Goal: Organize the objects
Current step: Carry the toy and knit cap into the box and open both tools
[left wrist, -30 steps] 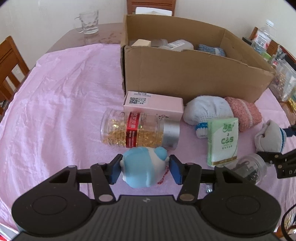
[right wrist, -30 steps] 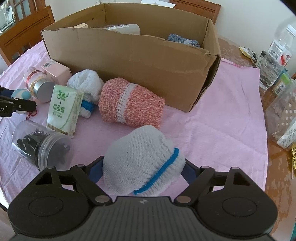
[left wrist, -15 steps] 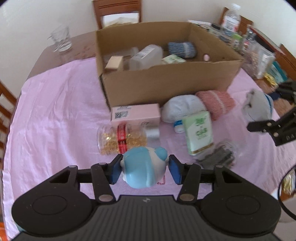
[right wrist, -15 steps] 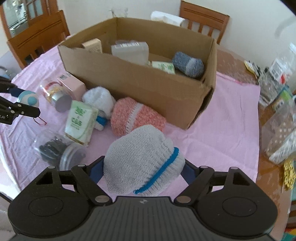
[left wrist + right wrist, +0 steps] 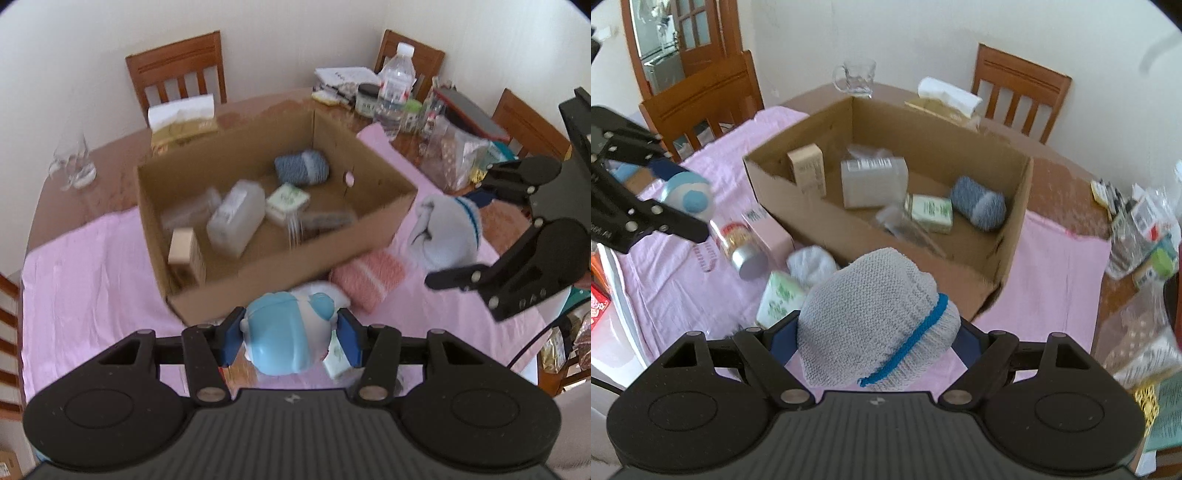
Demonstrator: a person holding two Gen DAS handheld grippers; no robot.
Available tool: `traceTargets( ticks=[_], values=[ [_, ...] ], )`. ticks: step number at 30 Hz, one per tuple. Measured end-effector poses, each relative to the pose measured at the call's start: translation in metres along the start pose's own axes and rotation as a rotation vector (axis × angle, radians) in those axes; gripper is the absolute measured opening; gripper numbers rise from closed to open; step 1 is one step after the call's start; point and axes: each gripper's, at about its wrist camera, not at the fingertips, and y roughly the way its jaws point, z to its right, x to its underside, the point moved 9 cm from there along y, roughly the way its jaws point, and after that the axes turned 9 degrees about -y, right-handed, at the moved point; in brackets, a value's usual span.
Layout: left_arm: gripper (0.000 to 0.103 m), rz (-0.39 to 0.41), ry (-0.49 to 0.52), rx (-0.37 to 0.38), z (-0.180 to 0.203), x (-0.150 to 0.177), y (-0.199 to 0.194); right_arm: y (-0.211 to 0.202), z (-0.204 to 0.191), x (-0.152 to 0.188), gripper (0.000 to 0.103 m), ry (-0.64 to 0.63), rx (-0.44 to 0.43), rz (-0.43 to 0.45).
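Blue-and-white plastic toy (image 5: 286,334), rounded, clamped between the blue pads of the left gripper (image 5: 288,338); held in the air above the pink cloth (image 5: 92,280), just before the near wall of the cardboard box (image 5: 258,284). Seen from the right wrist at far left as well, pinched between the same black fingers (image 5: 676,221).

Grey knitted hat (image 5: 875,319) with blue stripe, gripped from both sides by the right gripper (image 5: 877,339); jaws about half spread, pads sunk into the knit. Carried clear of the table, near the right corner of the box.

Cardboard box open at the top. Contents: blue-grey knitted roll (image 5: 979,201) at the far right end; green-and-white packet (image 5: 929,212) beside it; translucent plastic container (image 5: 873,181) near the middle; small tan carton (image 5: 807,175) upright at the left wall; clear wrapping, blurred.

On the cloth outside the box: pink knitted hat (image 5: 367,275); white knitted item (image 5: 810,264); green tissue pack (image 5: 781,297); jar of yellow capsules (image 5: 737,240) on its side, silver lid toward the camera; pink carton (image 5: 768,230) against it.

Beyond the cloth, on bare wood: glass mug (image 5: 855,77), water bottle (image 5: 397,86), tissue box (image 5: 183,118), assorted packets at the right end. Wooden chairs (image 5: 177,72) around the table.
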Motion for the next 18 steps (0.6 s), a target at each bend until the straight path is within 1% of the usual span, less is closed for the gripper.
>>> traceTargets(
  ticks=[5, 11, 12, 13, 14, 15, 18],
  values=[
    [0.052, 0.037, 0.01, 0.0, -0.001, -0.033, 0.001, -0.007, 0.007, -0.022, 0.087, -0.031, 0.012, 0.026],
    [0.054, 0.073, 0.015, -0.037, -0.01, -0.065, 0.011, -0.011, 0.018, -0.044, 0.087, -0.043, 0.037, 0.056],
    [0.058, 0.079, 0.011, -0.043, -0.011, -0.069, 0.014, -0.011, 0.019, -0.046, 0.087, -0.042, 0.04, 0.058],
    [0.065, 0.08, 0.004, -0.046, -0.013, -0.071, 0.017, -0.009, 0.021, -0.048, 0.087, -0.038, 0.042, 0.057],
    [0.084, 0.08, -0.005, -0.046, -0.015, -0.073, 0.021, -0.008, 0.022, -0.049, 0.087, -0.036, 0.042, 0.056],
    [0.094, 0.086, -0.021, -0.056, -0.018, -0.073, 0.024, -0.007, 0.023, -0.05, 0.087, -0.033, 0.041, 0.055],
    [0.095, 0.102, -0.022, -0.074, -0.021, -0.071, 0.028, -0.001, 0.027, -0.053, 0.087, -0.015, 0.041, 0.049]
  ],
)
